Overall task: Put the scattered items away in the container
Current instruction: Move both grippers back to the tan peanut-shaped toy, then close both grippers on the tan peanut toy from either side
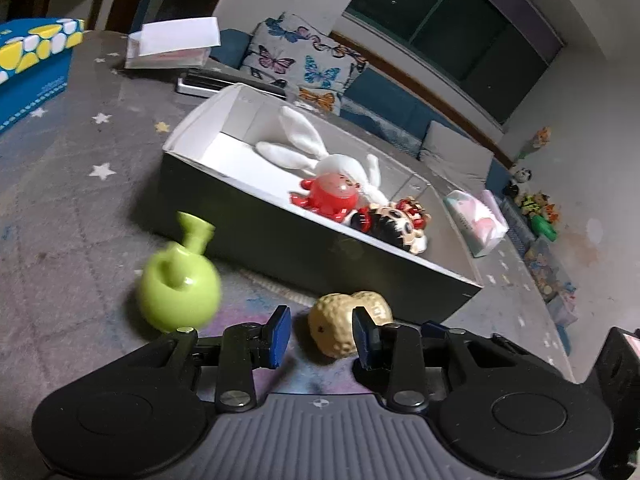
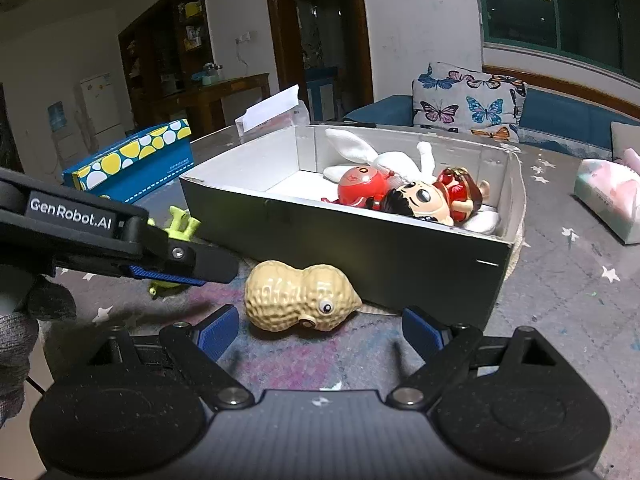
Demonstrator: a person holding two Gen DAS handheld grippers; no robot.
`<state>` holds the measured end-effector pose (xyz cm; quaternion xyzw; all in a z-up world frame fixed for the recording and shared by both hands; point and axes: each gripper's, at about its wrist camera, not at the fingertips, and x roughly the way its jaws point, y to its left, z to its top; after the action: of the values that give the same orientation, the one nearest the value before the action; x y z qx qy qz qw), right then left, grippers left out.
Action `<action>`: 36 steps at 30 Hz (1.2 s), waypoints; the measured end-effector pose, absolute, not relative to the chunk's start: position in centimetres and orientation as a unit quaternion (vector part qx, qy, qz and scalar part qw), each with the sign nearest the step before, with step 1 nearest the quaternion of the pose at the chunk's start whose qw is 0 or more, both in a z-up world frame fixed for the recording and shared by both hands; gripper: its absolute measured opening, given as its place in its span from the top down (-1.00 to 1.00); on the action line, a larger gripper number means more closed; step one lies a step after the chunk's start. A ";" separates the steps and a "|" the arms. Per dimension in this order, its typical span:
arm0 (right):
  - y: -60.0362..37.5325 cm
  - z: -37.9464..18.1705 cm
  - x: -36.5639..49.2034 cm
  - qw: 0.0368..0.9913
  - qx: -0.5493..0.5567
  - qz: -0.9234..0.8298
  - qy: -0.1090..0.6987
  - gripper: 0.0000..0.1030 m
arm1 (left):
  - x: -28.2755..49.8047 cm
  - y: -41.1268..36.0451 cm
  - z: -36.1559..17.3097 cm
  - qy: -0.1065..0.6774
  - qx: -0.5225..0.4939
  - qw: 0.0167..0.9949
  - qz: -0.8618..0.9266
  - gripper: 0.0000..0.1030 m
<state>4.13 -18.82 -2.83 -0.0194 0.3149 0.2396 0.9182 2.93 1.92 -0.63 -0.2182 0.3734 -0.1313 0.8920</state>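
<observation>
- Blue box with yellow and white spots — far left on the bench, its left end cut off in the left wrist view.
- Green toy — on the bench left of the peanut; blurred in the left wrist view, mostly hidden behind the left tool in the right wrist view.
- Left tool — pads parted, not gripping; the peanut toy lies just ahead, partly between them, its right end hidden by one pad.
- Right tool — spread wide, holding nothing; peanut toy just ahead, outside the container.
- Container — open box touching or just behind the peanut; holds a white plush rabbit, a red round toy and a dark-haired doll, lower parts hidden by the wall.
- Tissue pack — far right, cut off.
</observation>
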 end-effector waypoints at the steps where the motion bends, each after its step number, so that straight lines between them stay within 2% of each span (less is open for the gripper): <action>1: -18.7 -2.8 4.1 0.918 -0.021 0.241 0.315 -0.76 | 3.1 1.9 -0.7 0.375 -0.222 0.890 -0.135 0.30; 17: -17.1 -3.0 5.3 0.914 -0.033 0.254 0.314 -0.63 | 4.7 1.7 -1.3 0.392 -0.254 0.872 -0.148 0.30; 21: -16.8 -3.2 5.4 0.913 -0.033 0.255 0.316 -0.51 | 4.9 1.8 -1.7 0.398 -0.261 0.867 -0.146 0.30; 36: -16.7 -3.5 5.7 0.915 -0.037 0.250 0.314 -0.37 | 5.1 1.3 -1.9 0.402 -0.249 0.869 -0.144 0.30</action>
<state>5.69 -16.66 -3.46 -0.0371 0.3141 0.2495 0.9152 5.06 1.26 -1.88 -0.2492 0.4016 -0.1444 0.8693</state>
